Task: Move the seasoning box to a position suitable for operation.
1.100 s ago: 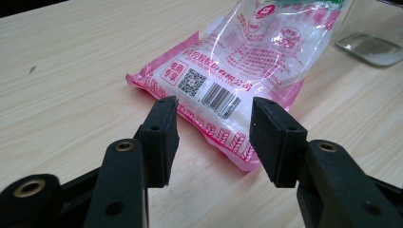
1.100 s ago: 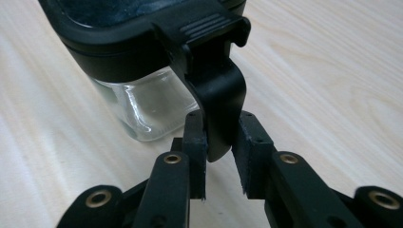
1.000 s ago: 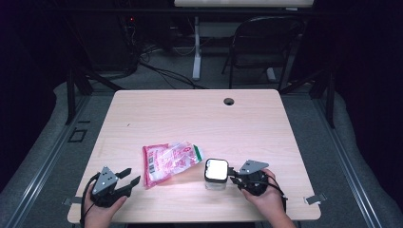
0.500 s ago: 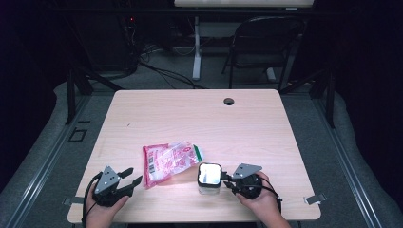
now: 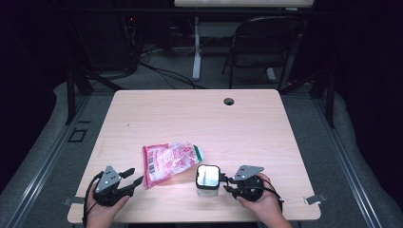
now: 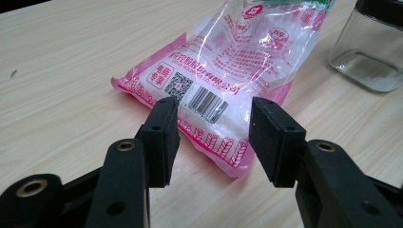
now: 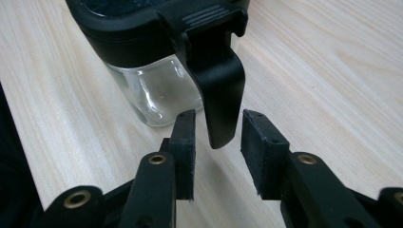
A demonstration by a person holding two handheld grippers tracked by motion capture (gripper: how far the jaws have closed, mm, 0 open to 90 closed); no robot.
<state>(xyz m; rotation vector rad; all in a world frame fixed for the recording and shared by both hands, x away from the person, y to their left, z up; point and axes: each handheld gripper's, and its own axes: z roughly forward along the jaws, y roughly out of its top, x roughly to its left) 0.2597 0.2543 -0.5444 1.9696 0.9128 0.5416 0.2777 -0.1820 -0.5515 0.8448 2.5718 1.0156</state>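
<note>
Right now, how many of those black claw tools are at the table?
2: the left gripper sits by the pink bag, the right gripper beside the glass jar.

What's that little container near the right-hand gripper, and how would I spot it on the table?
On the wooden table, look at the near edge, just right of the pink-printed plastic bag. There stands a small square glass jar with a black clip-on lid. Unlike the flat, crinkly bag, it is upright, rigid and clear, with a black latch tab hanging down.
</note>
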